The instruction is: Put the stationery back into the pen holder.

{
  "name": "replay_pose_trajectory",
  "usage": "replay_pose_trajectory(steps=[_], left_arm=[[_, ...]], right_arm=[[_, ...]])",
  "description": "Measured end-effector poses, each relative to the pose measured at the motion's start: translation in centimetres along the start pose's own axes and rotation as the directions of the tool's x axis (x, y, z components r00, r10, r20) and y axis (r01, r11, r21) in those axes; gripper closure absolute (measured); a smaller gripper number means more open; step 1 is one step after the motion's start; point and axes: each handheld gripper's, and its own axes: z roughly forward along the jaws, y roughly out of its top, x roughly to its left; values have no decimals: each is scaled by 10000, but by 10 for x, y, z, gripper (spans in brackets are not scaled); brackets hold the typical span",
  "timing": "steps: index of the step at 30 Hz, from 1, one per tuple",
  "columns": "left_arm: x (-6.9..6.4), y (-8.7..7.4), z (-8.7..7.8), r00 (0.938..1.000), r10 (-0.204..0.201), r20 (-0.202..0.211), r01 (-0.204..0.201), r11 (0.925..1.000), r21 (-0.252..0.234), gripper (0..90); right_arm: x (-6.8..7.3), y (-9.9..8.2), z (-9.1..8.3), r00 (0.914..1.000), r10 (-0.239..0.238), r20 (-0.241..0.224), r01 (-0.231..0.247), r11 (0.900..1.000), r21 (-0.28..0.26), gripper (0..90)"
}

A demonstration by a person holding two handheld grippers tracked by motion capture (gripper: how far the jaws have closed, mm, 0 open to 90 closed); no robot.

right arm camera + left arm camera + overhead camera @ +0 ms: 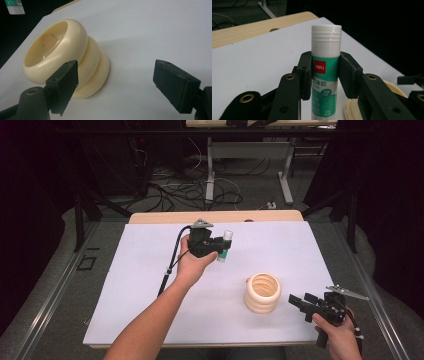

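Observation:
A glue stick (225, 246) with a white cap and green label stands upright between the jaws of my left gripper (222, 245), lifted above the white sheet near the table's middle. In the left gripper view the glue stick (326, 62) is pinched at its label by both pads, and the left gripper (325, 75) is shut on it. A cream ribbed cup (262, 293) sits on the sheet to the right. My right gripper (298, 301) hovers just right of the cup, jaws apart. The right gripper view has the cup (67, 57) left of the open right gripper (115, 87), with nothing between the pads.
A white sheet (150, 270) covers the table, with a wooden edge (215, 216) at the back. Grey floor, cables and table legs lie beyond. A small tan piece (49, 39) sits inside the cup.

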Motion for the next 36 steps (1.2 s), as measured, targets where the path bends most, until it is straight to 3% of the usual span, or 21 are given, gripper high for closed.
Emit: replay_pose_trajectory(steps=[3, 8, 13, 16, 19, 29, 36], left_arm=[[-5, 1, -8, 9991, -286, 301, 302, 9981, -528, 654], [-12, -1, -18, 9965, -477, 688, 543, 9936, -986, 654], [-21, -5, -25, 9955, -564, 760, 675, 9858, -1536, 654], [-28, -6, -28, 9960, -439, 776, 568, 9835, -1719, 654], [-33, -7, -30, 9949, -471, 893, 629, 9811, -1832, 654], [-63, -13, -31, 9810, -444, 1889, 885, 9688, -2315, 654], [-78, -22, -21, 9762, -261, 2153, 790, 9674, -2407, 654]], right_arm=[[0, 0, 0, 10000, -7, -8, 7, 10000, 7, 196], [1, 0, 0, 10000, 1, -24, -1, 10000, 7, 197], [1, 0, 0, 10000, -11, -18, 11, 10000, 9, 197], [2, -1, 1, 9999, -6, 107, 7, 9999, -151, 197], [2, 0, 0, 10000, 5, 13, -5, 10000, 51, 197], [2, -1, 0, 9999, -117, 43, 117, 9999, -67, 197], [2, 0, 0, 9999, -81, 104, 82, 9999, -87, 196]])
